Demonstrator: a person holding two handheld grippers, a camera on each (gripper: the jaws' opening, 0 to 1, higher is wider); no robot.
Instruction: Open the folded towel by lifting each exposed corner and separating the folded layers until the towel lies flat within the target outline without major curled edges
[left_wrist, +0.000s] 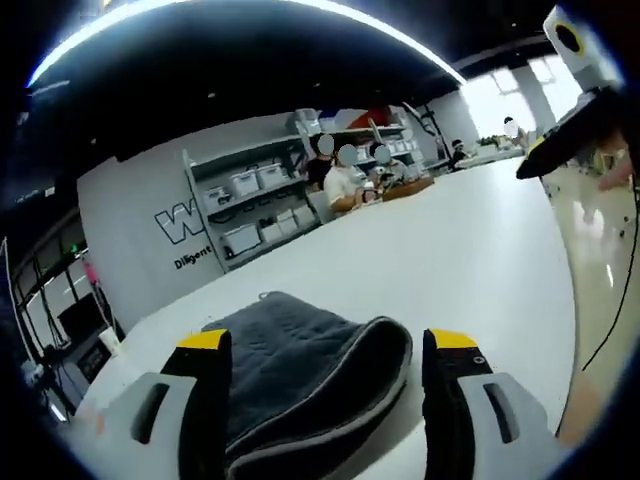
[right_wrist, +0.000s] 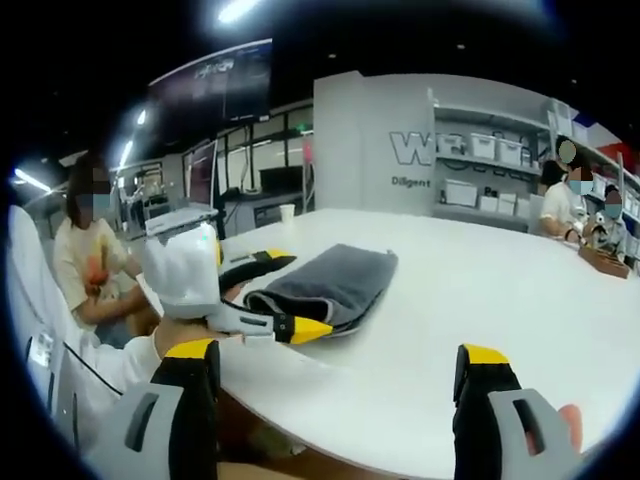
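Observation:
A folded dark grey towel (left_wrist: 300, 375) lies on the white table (left_wrist: 450, 250), its rounded fold facing right in the left gripper view. My left gripper (left_wrist: 328, 342) is open, with one yellow-tipped jaw on each side of the towel's near end. In the right gripper view the same towel (right_wrist: 340, 272) lies left of centre, and the left gripper (right_wrist: 290, 293) straddles its near end. My right gripper (right_wrist: 337, 352) is open with nothing between its jaws. It hangs over the table's near edge, apart from the towel. It also enters the left gripper view as the right gripper (left_wrist: 548, 150), high at the upper right.
Seated people (left_wrist: 345, 180) work at the table's far end beside a wooden tray (right_wrist: 602, 262). Shelves with white bins (left_wrist: 250, 190) line the wall. Another person (right_wrist: 90, 260) sits close on the left. A paper cup (right_wrist: 288, 212) stands near the far edge.

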